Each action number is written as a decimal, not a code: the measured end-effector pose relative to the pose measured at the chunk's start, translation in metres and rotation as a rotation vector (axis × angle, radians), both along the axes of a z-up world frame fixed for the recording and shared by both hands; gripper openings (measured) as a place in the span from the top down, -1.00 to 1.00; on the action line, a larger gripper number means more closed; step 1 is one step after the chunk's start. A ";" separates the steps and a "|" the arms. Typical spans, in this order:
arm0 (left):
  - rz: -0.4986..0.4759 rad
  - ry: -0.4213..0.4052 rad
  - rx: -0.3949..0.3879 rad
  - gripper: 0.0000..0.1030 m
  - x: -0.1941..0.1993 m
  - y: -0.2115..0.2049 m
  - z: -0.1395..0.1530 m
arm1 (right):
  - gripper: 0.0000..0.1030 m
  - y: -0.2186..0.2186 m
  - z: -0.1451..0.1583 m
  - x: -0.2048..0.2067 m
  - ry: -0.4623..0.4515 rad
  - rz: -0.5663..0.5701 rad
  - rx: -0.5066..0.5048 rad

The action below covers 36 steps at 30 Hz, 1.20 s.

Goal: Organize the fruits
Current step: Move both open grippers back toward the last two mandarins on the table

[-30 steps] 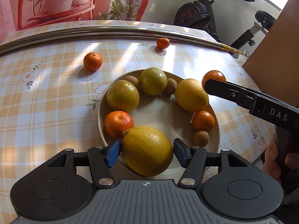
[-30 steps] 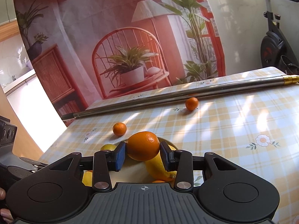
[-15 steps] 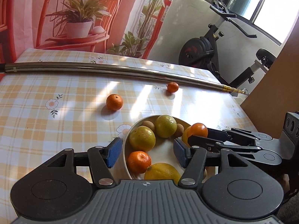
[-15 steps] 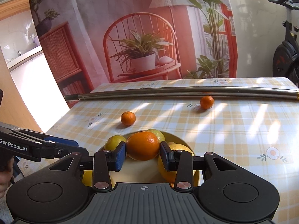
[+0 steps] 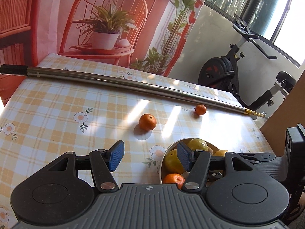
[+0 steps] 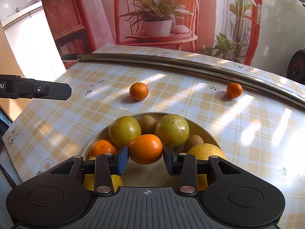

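Orange mandarin (image 6: 145, 148), clamped between the blue pads (image 6: 122, 160) of the right gripper (image 6: 145, 159), hangs over the open middle of the cream bowl (image 6: 198, 126), which already holds two green-yellow citrus, lemons, small brown fruits and another mandarin. To finish this step well, the fruit is best lowered until it rests in the bare centre before the jaws part (a release from height would likely send it rolling into its neighbours or over the rim). The right gripper points forward and slightly down across the bowl. The left gripper (image 5: 148, 157), its jaws spread wide and holding nothing, hovers level over the checked worktop (image 5: 57, 114) just left of the bowl, aimed toward the nearer loose mandarin (image 5: 147, 122); a second loose mandarin (image 5: 200, 109) lies farther right beside the metal pole (image 5: 133, 85).
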State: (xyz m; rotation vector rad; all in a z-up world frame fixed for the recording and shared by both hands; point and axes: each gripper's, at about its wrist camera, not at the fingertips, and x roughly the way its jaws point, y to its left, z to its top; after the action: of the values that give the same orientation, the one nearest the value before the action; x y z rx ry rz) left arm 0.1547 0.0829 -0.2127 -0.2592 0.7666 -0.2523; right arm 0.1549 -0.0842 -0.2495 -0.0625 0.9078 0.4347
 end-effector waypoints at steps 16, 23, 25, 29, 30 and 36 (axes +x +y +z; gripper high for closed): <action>-0.003 0.026 -0.045 -0.23 0.007 0.008 -0.014 | 0.28 0.004 -0.003 0.008 0.023 -0.032 -0.035; 0.001 0.034 -0.042 -0.22 0.010 0.007 -0.013 | 0.27 -0.033 0.026 -0.004 -0.067 -0.114 0.064; -0.010 0.035 -0.031 -0.22 0.014 0.005 -0.010 | 0.27 -0.046 0.030 -0.003 -0.075 -0.154 0.095; -0.019 -0.015 0.034 -0.22 0.021 0.003 0.007 | 0.27 -0.070 0.037 0.004 -0.115 -0.201 0.099; -0.019 -0.024 0.038 -0.22 0.023 0.004 0.011 | 0.27 -0.076 0.040 0.005 -0.127 -0.214 0.103; -0.005 -0.060 0.086 -0.22 0.040 0.002 0.026 | 0.24 -0.108 0.053 0.010 -0.267 -0.270 0.111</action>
State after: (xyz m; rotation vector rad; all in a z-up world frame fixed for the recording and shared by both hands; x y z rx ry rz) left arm 0.1943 0.0850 -0.1868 -0.1680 0.7165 -0.2305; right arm 0.1648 -0.1918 -0.1961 0.1012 0.6167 0.2171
